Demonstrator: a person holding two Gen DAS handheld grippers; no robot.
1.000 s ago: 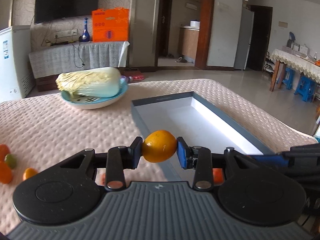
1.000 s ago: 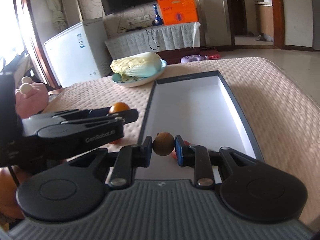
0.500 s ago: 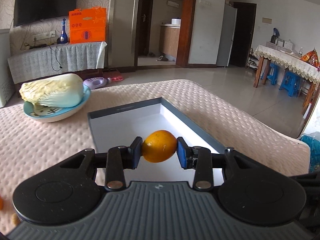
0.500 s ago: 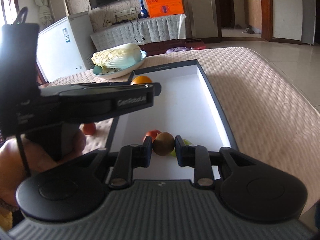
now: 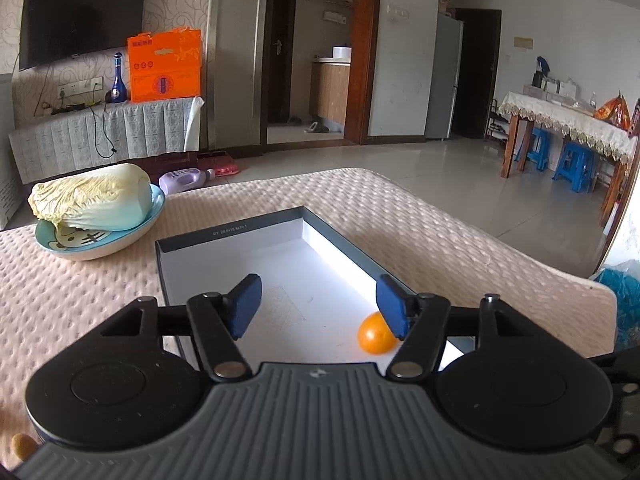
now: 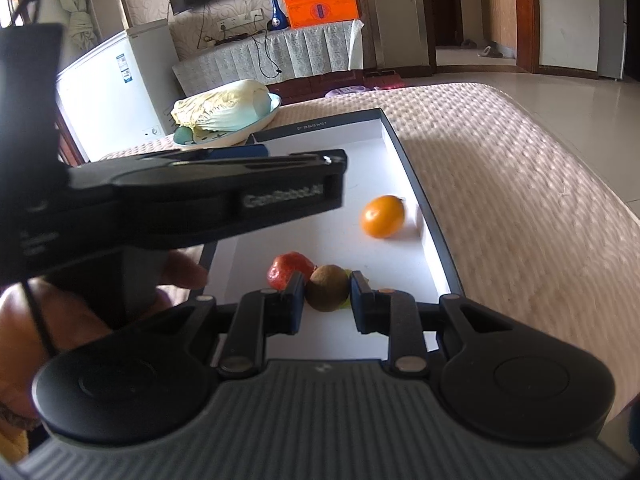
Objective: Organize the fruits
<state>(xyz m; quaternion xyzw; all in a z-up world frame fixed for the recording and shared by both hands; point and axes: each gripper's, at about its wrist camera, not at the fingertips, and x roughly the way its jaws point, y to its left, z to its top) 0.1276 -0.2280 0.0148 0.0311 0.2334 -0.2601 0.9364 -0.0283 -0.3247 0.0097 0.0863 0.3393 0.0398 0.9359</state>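
Your shallow box (image 5: 240, 236), its white floor mostly bare, runs lengthwise away from you on the quilted tabletop (image 5: 80, 292), small unreadable print on its far wall; "GenRobot.AI" reads on the left tool's side. That left tool (image 5: 318, 306) is opening, nothing between its jaws, the orange fruit (image 6: 382, 216) lying by the box's right wall. Your right tool (image 6: 327, 300) is clamped on a brown round fruit (image 6: 328, 287) at lower centre, beside a red fruit (image 6: 290, 270).

- The tabletop (image 5: 400, 216) wears a pale pink quilted cloth, dimpled and matt.
- The box (image 5: 228, 236) looks like card: matt grey rim, smooth white inside.
- The orange fruit (image 6: 382, 216) has a glossy, smooth skin.
- The brown fruit (image 6: 327, 287) is dull and rough.
- The bowl (image 5: 100, 246) is glazed, shiny.
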